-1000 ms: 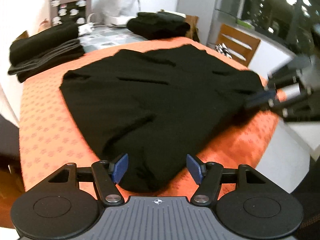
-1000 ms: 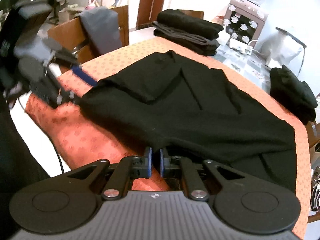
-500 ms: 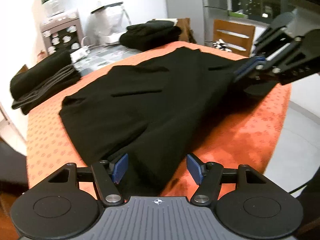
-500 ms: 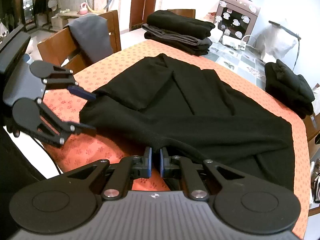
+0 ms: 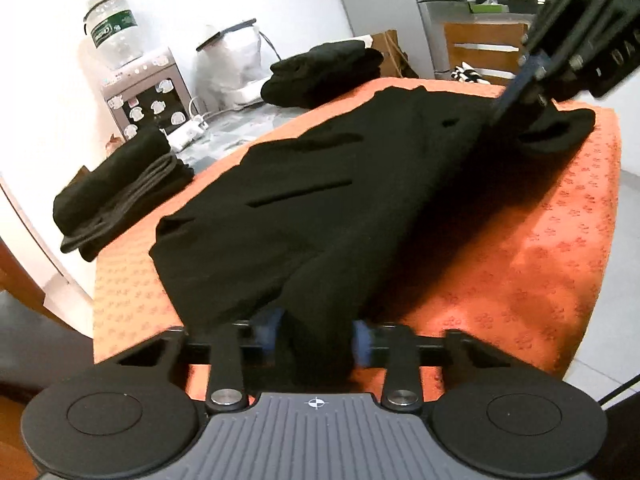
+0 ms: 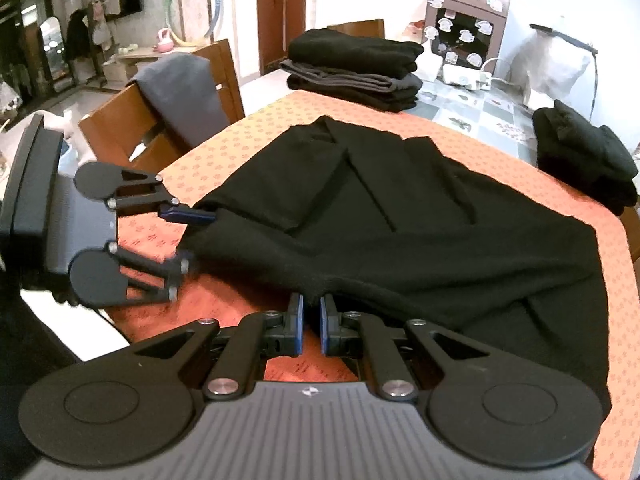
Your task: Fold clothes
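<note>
Right now the black garment [image 6: 400, 240] is lying spread over the orange cloth [image 5: 540, 280] on the surface, its near hem lifting at two spots along the near edge while the rest is resting flat, creased, with a flap folded across its far-left part. As I judge it, the main risk is coming from uneven grips. The right gripper [image 6: 311, 322] is clenching only a small peak of hem between nearly closed fingers, so a quick pull could be slipping that bit free. The left gripper [image 5: 316, 336] is taking a thick bunch of fabric between its fingers, which are standing fairly wide; whether they are pressing firmly I cannot tell, and a loose bunch could be sagging and skewing any fold line. Dragging could also be rucking the orange cloth toward the near edge. Beyond the far edge, the folded dark stack [image 6: 356, 68] and the black pile [image 6: 584, 160] are sitting well apart from the garment.
</note>
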A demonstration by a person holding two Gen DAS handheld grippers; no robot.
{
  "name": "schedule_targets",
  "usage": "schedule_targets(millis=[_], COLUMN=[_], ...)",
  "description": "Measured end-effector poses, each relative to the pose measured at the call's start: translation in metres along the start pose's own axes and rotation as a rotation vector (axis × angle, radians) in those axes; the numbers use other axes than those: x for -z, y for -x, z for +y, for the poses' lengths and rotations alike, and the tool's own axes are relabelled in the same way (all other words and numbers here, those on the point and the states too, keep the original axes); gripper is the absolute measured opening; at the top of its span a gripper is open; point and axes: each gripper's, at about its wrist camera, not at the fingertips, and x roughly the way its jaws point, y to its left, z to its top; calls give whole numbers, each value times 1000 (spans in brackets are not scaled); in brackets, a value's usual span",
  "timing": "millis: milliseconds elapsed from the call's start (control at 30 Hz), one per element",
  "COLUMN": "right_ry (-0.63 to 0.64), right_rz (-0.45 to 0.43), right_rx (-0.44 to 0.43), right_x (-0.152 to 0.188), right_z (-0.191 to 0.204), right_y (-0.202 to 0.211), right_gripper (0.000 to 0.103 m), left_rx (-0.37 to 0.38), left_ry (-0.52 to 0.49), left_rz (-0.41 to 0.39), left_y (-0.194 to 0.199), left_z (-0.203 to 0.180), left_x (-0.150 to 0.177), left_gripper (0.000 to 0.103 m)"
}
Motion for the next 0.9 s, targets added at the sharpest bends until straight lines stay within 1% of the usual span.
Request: schedule_targets(millis=[33, 100, 133, 167, 200, 233, 267, 367, 533, 600, 667, 733, 800, 900], right_ry=[3, 18, 28, 38, 48, 59, 70, 104, 138, 146, 166, 190, 219, 323], right_rz=[2, 0, -3, -5, -6, -8, -6, 40, 125, 156, 183, 204, 222, 258], right_rx=[-4, 8, 17, 30, 54, 79, 103, 181, 329, 389, 442, 462, 465, 474], right_x=[3, 10, 13, 17, 23, 28, 34, 57, 96, 108, 119, 124, 129, 133], right_z=[1, 3, 4, 5, 5, 5, 5, -2, -36, -51, -64, -75, -84, -94], right_y=[-1, 0, 0, 1, 2, 3, 4, 5, 7, 8, 8, 7, 7, 3], right_gripper=[10, 11, 18, 31, 38, 48, 49, 53, 53, 53, 53, 53, 53, 53], left_rx=[8, 22, 29, 36, 42, 48, 54, 71, 99, 115, 113, 107, 95, 74], left_ry=[-4, -9, -11, -13, -15, -8, 1, 27, 71, 128, 157, 179, 192, 218], left_rz=[-5, -11, -11, -11, -11, -7, -2, 12, 36, 49, 48, 46, 47, 51], left_y=[3, 7, 8, 9, 11, 11, 11, 12, 12, 12, 11, 10, 9, 8], left_z=[2, 5, 6, 8, 9, 11, 13, 18, 26, 31, 32, 31, 32, 32], left_x=[-2, -7, -10, -13, -16, -19, -21, -29, -43, -49, -56, -61, -64, -68], left_gripper=[14, 13, 13, 13, 12, 12, 12, 12, 12, 12, 12, 12, 12, 12])
